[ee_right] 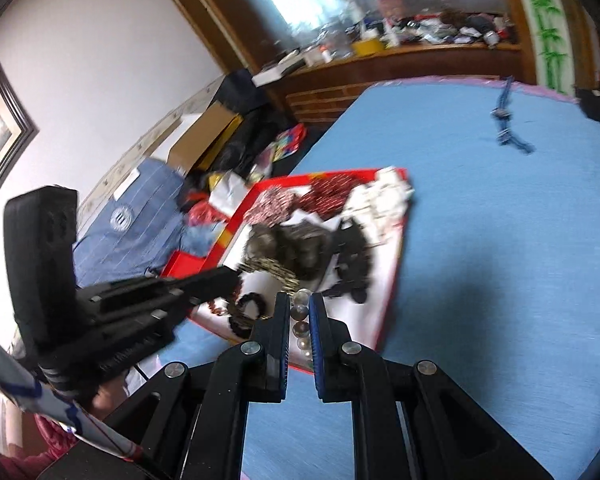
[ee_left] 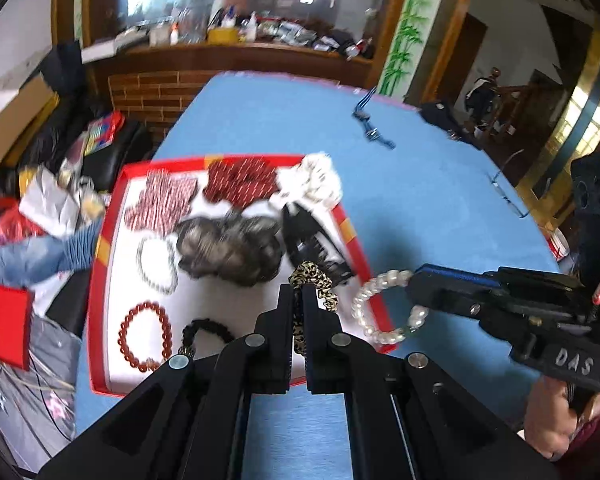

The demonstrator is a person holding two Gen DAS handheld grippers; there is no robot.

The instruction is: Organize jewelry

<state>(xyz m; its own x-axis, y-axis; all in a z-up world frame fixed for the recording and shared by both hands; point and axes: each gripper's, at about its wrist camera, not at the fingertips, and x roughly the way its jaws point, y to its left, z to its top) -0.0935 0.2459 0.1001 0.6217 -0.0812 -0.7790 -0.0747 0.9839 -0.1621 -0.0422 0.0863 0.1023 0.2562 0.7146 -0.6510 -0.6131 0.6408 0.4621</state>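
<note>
A red-rimmed white tray on the blue table holds scrunchies and bracelets. My left gripper is shut on a leopard-print scrunchie and holds it over the tray's near right part. My right gripper comes in from the right and is shut on a white pearl bracelet over the tray's right rim. In the right wrist view the right gripper pinches the pearl beads, and the left gripper holds the leopard scrunchie over the tray.
In the tray lie two red patterned scrunchies, a white one, a grey furry one, a black hair clip, a red bead bracelet and dark bracelets. A blue strap and glasses lie on the table.
</note>
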